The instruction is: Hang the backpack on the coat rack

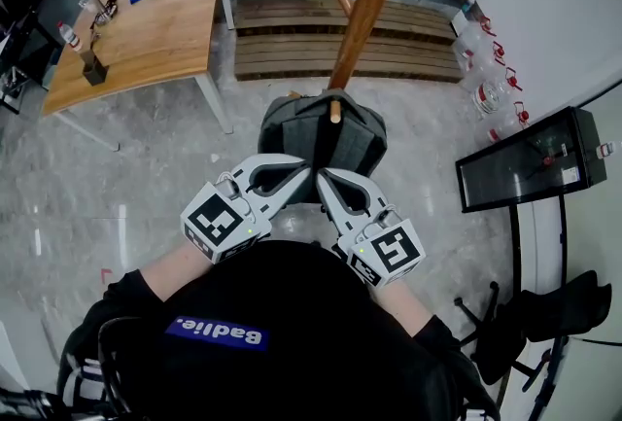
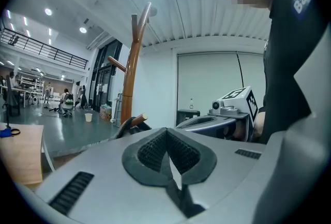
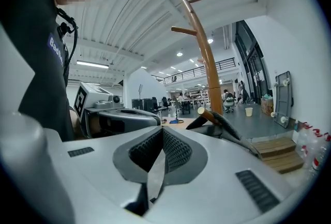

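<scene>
Head view: the backpack (image 1: 321,139) hangs low on the coat rack (image 1: 367,6), its top handle looped over a short lower peg (image 1: 334,110), so the grey body lies against the pole just above the floor. The left gripper (image 1: 297,179) and the right gripper (image 1: 328,184) sit side by side close to the person's chest. Their tips almost meet just on the near side of the bag and touch nothing. A wooden table (image 1: 146,16) stands well off at the upper left.

Left gripper view: the left gripper (image 2: 168,151) has its pads pressed together with nothing between them. Past its nose the peg (image 2: 138,119) pokes through the bag's dark handle (image 2: 125,125), and the rack's pole (image 2: 132,73) rises behind.

Right gripper view: the right gripper (image 3: 161,154) is likewise closed down to a thin slit and holds nothing. The same peg (image 3: 209,114) shows ahead with the handle (image 3: 230,129) draped over it.

By my reading, the hanging itself looks finished, since the bag's weight is on the peg and neither tool supports it. The next move calls for little. The grippers should be kept clear of the bag, and only if the loop sits too near the peg's tip should one gripper open and nudge the handle further on.
</scene>
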`<state>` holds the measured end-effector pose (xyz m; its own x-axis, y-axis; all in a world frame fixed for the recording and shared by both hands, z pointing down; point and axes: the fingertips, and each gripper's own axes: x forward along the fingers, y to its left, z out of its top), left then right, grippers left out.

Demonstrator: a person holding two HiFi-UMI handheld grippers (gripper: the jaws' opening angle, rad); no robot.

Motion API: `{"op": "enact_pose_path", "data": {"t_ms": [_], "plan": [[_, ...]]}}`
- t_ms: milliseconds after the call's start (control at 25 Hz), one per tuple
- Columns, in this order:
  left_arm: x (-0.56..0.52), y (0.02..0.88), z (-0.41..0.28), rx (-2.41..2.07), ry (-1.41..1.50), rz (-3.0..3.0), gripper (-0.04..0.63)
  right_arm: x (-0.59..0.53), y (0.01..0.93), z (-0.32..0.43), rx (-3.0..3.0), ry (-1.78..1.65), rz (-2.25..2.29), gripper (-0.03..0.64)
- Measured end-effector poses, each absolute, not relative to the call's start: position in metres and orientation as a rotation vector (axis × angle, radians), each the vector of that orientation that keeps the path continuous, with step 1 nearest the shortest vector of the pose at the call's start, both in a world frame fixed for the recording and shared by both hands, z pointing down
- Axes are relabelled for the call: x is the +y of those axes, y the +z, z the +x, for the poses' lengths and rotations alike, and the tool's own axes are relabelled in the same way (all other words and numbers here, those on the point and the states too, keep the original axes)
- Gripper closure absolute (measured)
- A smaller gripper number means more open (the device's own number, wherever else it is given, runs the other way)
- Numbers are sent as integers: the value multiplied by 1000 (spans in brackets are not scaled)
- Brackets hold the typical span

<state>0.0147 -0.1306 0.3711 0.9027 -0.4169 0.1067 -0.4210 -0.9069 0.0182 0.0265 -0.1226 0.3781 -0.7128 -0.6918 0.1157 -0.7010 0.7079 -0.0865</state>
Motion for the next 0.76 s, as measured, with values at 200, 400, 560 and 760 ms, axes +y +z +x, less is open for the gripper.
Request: {"op": "enact_pose_path", "data": {"t_ms": [200,400,560,760], "plan": [[-131,371,13,-676,157,3024,586,-124,378,25,-2830,182,1146,612],[-127,371,13,-678,171,3029,586,-124,378,23,-2832,182,1134,612],[-126,366,11,-685,169,3036,586,-123,376,22,-2832,182,1130,612],[-128,369,12,-688,165,3027,586,-124,379,21,-2831,185,1124,612]]}}
